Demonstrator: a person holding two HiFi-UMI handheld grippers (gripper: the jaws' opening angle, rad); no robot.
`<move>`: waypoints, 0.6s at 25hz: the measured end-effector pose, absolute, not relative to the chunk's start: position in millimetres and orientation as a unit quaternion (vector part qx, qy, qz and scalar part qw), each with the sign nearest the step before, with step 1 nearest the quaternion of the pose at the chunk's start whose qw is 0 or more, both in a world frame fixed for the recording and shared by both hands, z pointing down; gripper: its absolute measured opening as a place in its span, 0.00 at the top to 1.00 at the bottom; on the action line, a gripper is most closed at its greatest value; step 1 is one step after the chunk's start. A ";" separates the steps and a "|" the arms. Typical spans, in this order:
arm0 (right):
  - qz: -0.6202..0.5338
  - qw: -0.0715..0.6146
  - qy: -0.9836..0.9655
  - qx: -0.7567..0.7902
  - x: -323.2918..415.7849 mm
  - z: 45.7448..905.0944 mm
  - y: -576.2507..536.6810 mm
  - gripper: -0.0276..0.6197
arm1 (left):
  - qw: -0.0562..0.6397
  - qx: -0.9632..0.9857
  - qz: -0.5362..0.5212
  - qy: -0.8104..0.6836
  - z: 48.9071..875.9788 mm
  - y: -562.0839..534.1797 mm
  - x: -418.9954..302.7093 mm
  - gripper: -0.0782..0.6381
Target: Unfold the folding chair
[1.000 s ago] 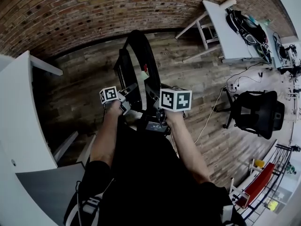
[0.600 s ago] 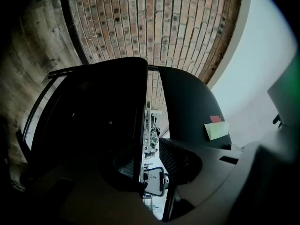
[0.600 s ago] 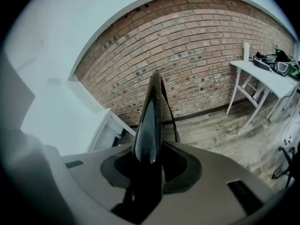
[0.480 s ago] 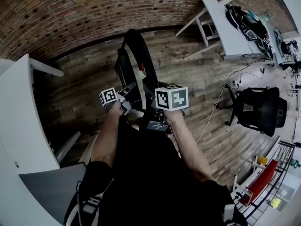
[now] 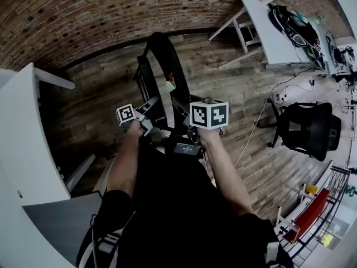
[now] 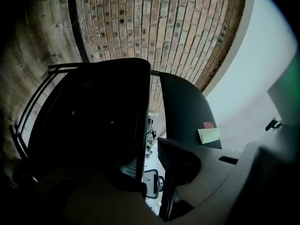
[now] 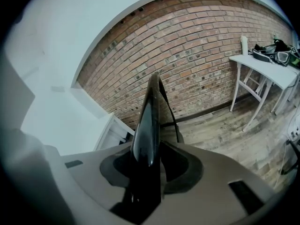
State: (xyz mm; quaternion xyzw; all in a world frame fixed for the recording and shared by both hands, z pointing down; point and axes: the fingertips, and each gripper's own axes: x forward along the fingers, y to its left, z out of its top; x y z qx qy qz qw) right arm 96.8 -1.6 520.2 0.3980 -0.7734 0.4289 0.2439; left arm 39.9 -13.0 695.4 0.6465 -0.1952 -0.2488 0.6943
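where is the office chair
In the head view, at the right: the office chair stands below the white table, well right of the folding chair.

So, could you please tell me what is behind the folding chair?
Behind the folding chair run the wooden floor and the brick wall. The stretch of floor and wall base directly behind its black panels is covered.

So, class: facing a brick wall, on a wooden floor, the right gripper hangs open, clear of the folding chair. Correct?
No: the right gripper is shut on the black edge of the folding chair, as the right gripper view shows. The rest holds.
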 end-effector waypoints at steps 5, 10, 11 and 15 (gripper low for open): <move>0.434 0.228 -0.778 0.392 117.5 523.3 -10.6 0.76 | 0.692 0.651 -0.246 -0.192 698.4 -17.8 48.3 0.74; 0.441 0.214 -0.782 0.386 126.8 525.1 -12.5 0.76 | 0.695 0.646 -0.252 -0.191 699.2 -15.0 43.8 0.74; 0.444 0.210 -0.781 0.386 127.9 525.5 -12.4 0.76 | 0.694 0.645 -0.254 -0.192 698.8 -12.7 36.6 0.74; 0.457 0.192 -0.776 0.390 146.1 529.5 -18.9 0.76 | 0.688 0.647 -0.252 -0.212 704.9 -6.0 12.8 0.74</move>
